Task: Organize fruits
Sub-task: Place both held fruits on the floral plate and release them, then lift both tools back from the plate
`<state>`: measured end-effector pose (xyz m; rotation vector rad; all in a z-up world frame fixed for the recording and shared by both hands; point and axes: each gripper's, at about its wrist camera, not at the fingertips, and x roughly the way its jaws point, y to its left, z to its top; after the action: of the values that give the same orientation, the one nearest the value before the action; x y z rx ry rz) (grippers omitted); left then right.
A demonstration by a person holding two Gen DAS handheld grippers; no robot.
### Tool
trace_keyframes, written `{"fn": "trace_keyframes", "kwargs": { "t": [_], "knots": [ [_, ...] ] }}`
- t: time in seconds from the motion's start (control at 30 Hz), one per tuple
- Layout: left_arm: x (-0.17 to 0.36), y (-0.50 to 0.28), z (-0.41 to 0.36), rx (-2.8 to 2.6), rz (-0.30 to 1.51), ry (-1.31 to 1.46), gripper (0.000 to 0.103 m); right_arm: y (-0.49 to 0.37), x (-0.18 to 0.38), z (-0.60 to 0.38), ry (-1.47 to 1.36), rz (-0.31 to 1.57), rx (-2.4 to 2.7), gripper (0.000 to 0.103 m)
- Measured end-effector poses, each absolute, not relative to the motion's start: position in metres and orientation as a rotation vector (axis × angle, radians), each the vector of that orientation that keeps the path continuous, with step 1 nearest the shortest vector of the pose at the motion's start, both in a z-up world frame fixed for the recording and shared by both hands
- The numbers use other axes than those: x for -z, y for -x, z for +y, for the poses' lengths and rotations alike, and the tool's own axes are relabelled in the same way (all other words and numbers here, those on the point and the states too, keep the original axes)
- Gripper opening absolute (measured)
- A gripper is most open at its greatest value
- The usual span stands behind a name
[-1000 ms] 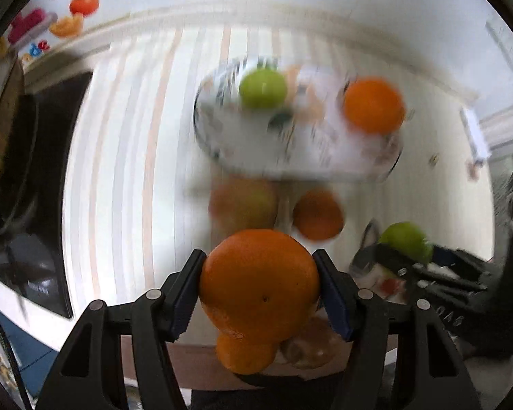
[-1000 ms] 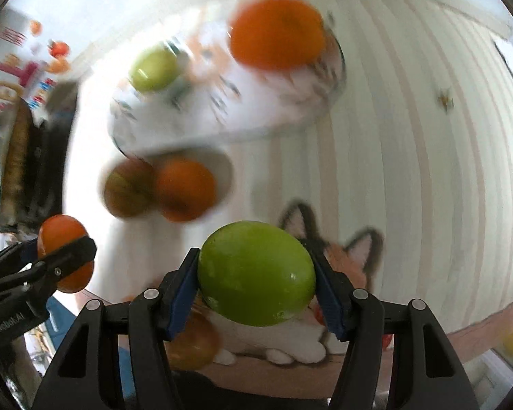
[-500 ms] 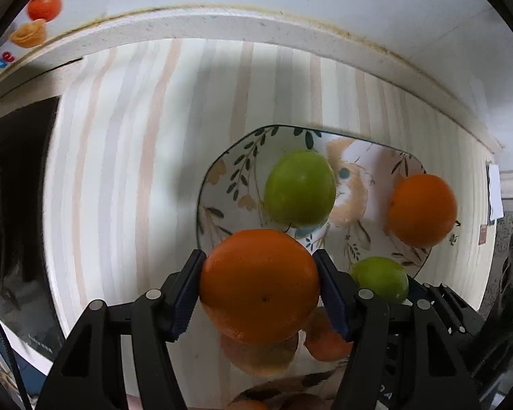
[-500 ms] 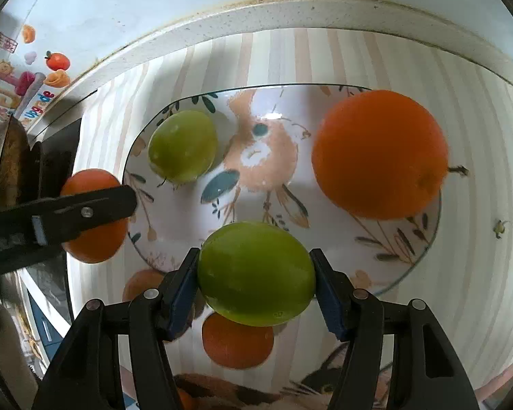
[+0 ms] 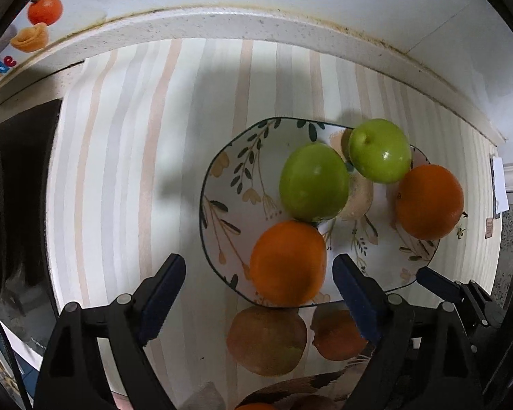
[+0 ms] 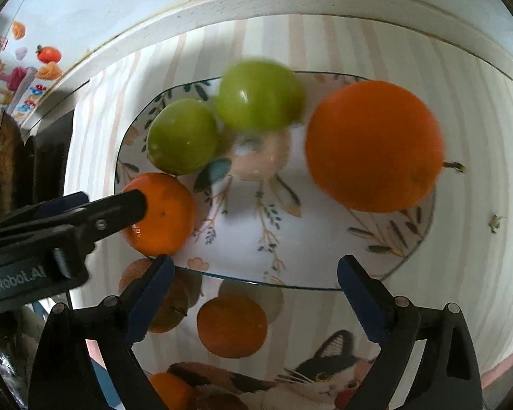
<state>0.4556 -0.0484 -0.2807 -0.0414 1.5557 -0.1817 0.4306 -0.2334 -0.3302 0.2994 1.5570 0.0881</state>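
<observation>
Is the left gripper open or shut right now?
Open. The left gripper has its jaws spread wide, both clear of the orange lying between them on the plate.

The plate [image 6: 386, 263] at frame centre looked like glazed ceramic, glossy under its printed leaves. The green apples [image 5: 313, 182] were smooth and shiny with highlights; the oranges [image 6: 372, 147] were dimpled and duller. The striped cloth [image 5: 126, 171] beneath looked matt.

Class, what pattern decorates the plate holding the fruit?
The plate is white with leafy sprigs and flowers, dark-rimmed; the right wrist view shows it best.
</observation>
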Motion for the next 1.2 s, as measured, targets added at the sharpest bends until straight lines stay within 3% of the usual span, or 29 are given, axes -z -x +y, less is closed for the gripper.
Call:
{"fn": "trace_keyframes", "kwargs": {
  "t": [1.2],
  "knots": [
    [0.152,-0.321,-0.021,0.165,1.272,-0.011,0.088,-0.314,0.183,-0.243,-0.215,1.279,0.092,0.098]
  ]
}}
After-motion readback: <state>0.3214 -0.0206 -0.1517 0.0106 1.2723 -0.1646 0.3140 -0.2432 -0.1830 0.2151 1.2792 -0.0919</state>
